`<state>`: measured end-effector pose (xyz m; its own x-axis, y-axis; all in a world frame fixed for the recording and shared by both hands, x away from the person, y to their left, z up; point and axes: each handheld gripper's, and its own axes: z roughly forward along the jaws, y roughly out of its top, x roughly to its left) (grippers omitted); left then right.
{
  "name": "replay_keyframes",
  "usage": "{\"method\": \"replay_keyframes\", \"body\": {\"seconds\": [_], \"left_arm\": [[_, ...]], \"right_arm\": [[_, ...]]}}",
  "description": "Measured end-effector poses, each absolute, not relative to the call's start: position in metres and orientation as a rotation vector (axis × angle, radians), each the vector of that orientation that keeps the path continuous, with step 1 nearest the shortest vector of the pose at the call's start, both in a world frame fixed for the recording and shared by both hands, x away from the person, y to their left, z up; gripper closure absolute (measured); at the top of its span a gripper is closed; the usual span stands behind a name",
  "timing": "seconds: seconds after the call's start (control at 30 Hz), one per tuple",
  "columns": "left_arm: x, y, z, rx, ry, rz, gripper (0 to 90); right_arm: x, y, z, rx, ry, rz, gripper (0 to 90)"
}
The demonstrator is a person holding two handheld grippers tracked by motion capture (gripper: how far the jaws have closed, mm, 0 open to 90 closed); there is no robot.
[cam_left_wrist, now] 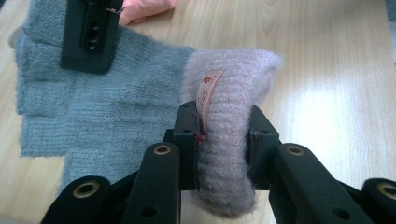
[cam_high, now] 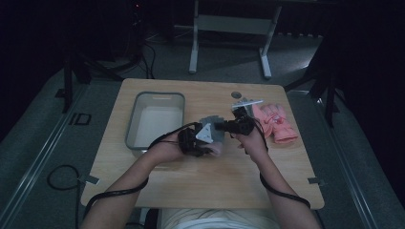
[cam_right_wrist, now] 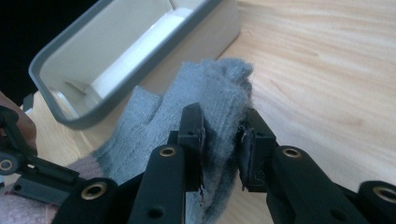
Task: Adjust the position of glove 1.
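Mid-frame in the high view, the grey knitted fingerless glove with mauve cuff (cam_high: 213, 131) is gripped at both ends: left gripper (cam_left_wrist: 223, 140) pinches the cuff, right gripper (cam_right_wrist: 223, 140) pinches the finger end. Grab done; judging by layout, moving it into the grey plastic bin (cam_high: 135, 120) at centre-left is left. Pink gloves (cam_high: 277, 122) wait at right, untouched.

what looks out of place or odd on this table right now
Nothing is spilled or damaged. The grey glove is bunched where the left gripper and right gripper pinch it. The pink gloves lie apart from it.
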<state>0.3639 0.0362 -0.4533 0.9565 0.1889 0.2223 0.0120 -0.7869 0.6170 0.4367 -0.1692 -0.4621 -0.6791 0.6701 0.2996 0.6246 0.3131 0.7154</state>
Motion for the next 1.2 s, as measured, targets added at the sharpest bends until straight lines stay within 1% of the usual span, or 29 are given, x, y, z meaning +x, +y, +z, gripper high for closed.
{"method": "replay_keyframes", "body": {"seconds": [0.43, 0.63, 0.8, 1.2], "left_arm": [[0.372, 0.063, -0.427, 2.505, 0.122, 0.429, 70.9], [0.377, 0.079, -0.423, 2.506, 0.161, 0.449, 71.0], [0.377, 0.093, -0.422, 2.511, 0.190, 0.463, 71.0], [0.379, 0.129, -0.428, 2.541, 0.278, 0.493, 71.0]], "right_arm": [[0.452, -0.139, -0.438, 1.175, 2.511, 1.349, 73.7], [0.461, -0.119, -0.430, 1.145, 2.526, 1.335, 73.7], [0.466, -0.100, -0.425, 1.098, 2.549, 1.340, 73.7], [0.474, -0.055, -0.428, 1.037, 2.600, 1.315, 73.8]]}}
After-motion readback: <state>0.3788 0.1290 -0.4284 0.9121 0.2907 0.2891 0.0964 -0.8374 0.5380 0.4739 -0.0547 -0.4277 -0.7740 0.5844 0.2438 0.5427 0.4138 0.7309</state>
